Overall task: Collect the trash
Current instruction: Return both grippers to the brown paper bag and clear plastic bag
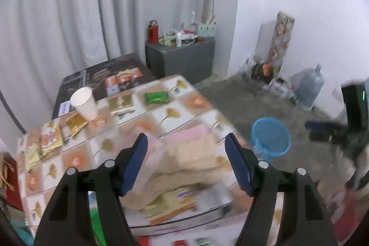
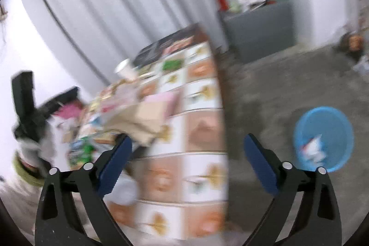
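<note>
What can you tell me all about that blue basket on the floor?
The blue basket is round and looks like plastic, with slotted sides that show in the left wrist view. It stands upright and open on the grey floor, apart from the table. Some white crumpled trash lies inside. Nothing else touches it.

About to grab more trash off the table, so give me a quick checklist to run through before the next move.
1. Left gripper empty and open: ok.
2. Right gripper empty and open: ok.
3. Blue basket upright on the floor, beside the table: ok.
4. Trash left on the table, such as the green packet and paper cup: ok.
5. Room in the basket: ok, one scrap inside.
6. Views sharp enough to aim: not ok, blurred.
</note>
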`<state>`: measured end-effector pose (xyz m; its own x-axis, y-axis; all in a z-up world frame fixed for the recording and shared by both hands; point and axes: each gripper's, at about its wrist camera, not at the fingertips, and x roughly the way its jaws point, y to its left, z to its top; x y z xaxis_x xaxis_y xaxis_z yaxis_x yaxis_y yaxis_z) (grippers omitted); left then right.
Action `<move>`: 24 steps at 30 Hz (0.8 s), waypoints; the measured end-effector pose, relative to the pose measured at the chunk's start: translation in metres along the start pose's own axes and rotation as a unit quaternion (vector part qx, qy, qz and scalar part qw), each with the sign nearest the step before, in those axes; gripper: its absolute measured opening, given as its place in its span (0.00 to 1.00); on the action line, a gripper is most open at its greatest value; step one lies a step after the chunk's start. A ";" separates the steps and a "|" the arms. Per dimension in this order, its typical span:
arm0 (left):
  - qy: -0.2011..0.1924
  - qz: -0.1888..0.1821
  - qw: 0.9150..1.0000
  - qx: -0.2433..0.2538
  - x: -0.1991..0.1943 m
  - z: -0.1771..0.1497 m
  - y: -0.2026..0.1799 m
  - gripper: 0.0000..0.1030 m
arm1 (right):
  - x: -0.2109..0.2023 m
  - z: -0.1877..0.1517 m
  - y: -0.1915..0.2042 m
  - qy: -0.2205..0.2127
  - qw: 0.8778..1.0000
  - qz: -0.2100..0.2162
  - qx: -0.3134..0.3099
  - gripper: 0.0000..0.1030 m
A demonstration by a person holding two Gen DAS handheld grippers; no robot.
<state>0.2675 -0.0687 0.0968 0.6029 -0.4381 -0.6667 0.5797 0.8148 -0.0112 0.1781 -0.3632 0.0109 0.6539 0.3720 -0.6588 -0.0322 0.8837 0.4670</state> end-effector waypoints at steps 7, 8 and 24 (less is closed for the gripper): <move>0.030 0.081 0.988 0.131 0.046 -0.025 0.004 0.65 | 0.093 0.012 0.030 0.098 0.991 0.056 0.076 0.69; 0.034 0.087 0.986 0.142 0.051 -0.027 0.005 0.65 | 0.104 0.012 0.030 0.108 0.989 0.053 0.085 0.66; 0.110 0.099 0.977 0.155 0.112 -0.040 0.034 0.52 | 0.162 0.016 0.021 0.167 0.976 0.020 0.135 0.58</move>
<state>0.3328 -0.0749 -0.0075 0.6085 -0.1635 -0.7765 0.6219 0.7060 0.3388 0.2954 -0.2886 -0.0770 0.3715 0.5162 -0.7717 0.1779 0.7762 0.6049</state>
